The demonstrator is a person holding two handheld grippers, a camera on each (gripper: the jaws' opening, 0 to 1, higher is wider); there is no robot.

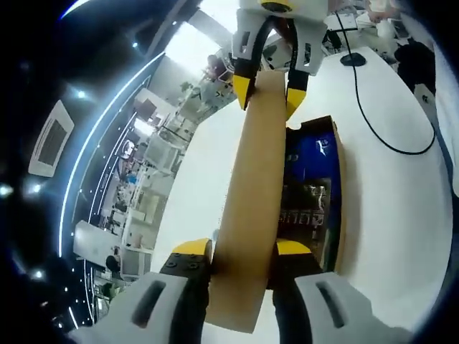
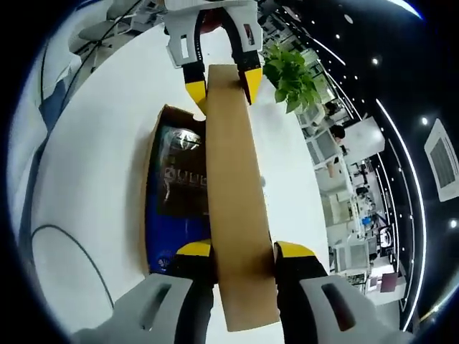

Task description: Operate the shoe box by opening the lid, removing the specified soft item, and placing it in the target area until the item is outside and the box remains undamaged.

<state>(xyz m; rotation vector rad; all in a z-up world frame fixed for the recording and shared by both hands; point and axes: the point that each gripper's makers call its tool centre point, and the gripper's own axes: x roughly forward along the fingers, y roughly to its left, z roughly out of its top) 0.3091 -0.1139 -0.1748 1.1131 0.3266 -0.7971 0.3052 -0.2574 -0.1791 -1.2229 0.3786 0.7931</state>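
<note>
Shoe box [image 1: 337, 186] lying open on the white tabletop [image 1: 401, 215], seen in the left gripper view with its brown cardboard lid [image 1: 251, 208] lifted up on edge above it. Left tongs [image 1: 240, 252] pinching the near end of that lid, yellow tips on either face of the board; right tongs [image 1: 269, 89] clamped the same way on the far end. Inside the box, a blue, glossy-looking soft item [image 1: 308, 154], probably bagged, with printing too small to read. Black cable [image 1: 373, 122] trailing over the tabletop beyond, well apart from the box. In the right gripper view, same arrangement from the other end: right tongs [image 2: 242, 254] closed on the near end of the lid [image 2: 237, 208], left tongs [image 2: 219, 82] gripping the far end, box wall [image 2: 149, 172] and blue item [image 2: 172, 222] lying just left of the raised board, a potted plant [image 2: 290, 75] standing past the far end. Judging by looks: lid light and thin, stiff along its length but easy to crease or tear at the hinge if twisted, so best held flat-on at both ends as now. Item likely light, limp and slippery in its wrapper; best pinched at a loose fold near the middle, clear of the cardboard walls.
</note>
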